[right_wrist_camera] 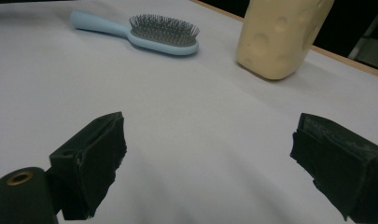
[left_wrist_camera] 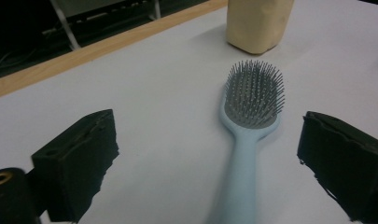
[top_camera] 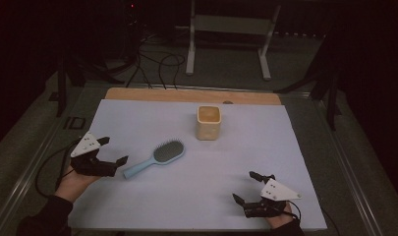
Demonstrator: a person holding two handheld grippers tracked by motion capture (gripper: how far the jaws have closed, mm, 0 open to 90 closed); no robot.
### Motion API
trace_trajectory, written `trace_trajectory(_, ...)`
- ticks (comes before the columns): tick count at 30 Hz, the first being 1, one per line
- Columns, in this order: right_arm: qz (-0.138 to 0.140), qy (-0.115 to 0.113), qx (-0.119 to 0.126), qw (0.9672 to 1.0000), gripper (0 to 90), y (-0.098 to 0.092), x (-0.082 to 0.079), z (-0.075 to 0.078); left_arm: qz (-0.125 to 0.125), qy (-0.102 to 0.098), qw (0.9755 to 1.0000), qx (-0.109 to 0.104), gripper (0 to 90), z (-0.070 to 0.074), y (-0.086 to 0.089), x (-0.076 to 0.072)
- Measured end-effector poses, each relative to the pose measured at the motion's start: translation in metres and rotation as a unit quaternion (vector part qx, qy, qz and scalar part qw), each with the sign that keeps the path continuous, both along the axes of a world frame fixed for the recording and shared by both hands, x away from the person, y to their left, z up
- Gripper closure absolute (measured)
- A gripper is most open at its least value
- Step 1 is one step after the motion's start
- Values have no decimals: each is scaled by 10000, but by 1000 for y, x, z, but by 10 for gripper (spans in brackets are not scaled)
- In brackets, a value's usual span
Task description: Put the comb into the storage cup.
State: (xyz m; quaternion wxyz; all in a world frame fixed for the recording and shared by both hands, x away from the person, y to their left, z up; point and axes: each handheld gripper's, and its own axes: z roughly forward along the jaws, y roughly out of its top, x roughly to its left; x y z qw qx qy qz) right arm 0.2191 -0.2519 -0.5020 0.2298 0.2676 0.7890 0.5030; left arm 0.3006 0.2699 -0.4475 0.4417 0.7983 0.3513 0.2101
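The light-blue hairbrush lies flat on the white sheet that covers the table, bristles up, its handle end pointing at the left hand-held gripper. That hand-held gripper sits just beside the handle tip, its jaws spread wide and nothing pressed between them; in the left gripper view the hairbrush handle runs up the gap between the two black jaws, clear of both, with the bristled head farther out. The right hand-held gripper rests well apart from the hairbrush, toward the sheet's near edge, its jaws likewise standing wide with bare sheet between them.

Beyond the hairbrush head, near it but not touching, stands a cream cup, upright and open at the top. Past the cup a strip of wooden table edge shows along the far side of the sheet. Between the hairbrush and the right hand-held gripper the sheet is bare, and bare sheet also lies on the hairbrush's far side up to the wooden strip.

The hairbrush is a paddle type: an oval head with a grey pad of fine dark pins and a slim pale-blue handle that widens slightly at its end. In the right gripper view the hairbrush lies side-on, with the cup, dimpled with round dents, near its head.
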Motion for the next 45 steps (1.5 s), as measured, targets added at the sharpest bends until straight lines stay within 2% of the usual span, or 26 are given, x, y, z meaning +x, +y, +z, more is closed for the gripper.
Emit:
trace_trajectory(8,-2,-3,-27,10000,94,0,-1,0,-47,110,9999,74,87,-11,-5,9)
trace_trajectory(11,-5,-10,-11,10000,94,0,0,0,-89,117,9999,73,147,-15,-6,11)
trace_trajectory(13,7,-4,-57,10000,94,1,-1,0,-93,161,9997,126,149,-18,-7,12)
trace_trajectory(20,24,3,-41,10000,94,1,-1,0,86,228,9992,332,213,-28,-6,16)
trace_trajectory(28,32,5,-14,10000,94,0,0,-1,146,495,9972,550,375,-39,-3,18)
trace_trajectory(32,28,16,-27,10000,94,1,0,-1,104,603,9956,704,491,-45,-4,19)
trace_trajectory(37,47,8,-36,10000,94,1,0,-1,88,743,9925,962,650,-51,-4,20)
trace_trajectory(43,48,20,-30,10000,94,1,0,-1,35,850,9907,1066,885,-55,-4,20)
trace_trajectory(45,48,47,-26,10000,94,1,0,-2,-19,907,9892,1148,894,-56,-6,19)
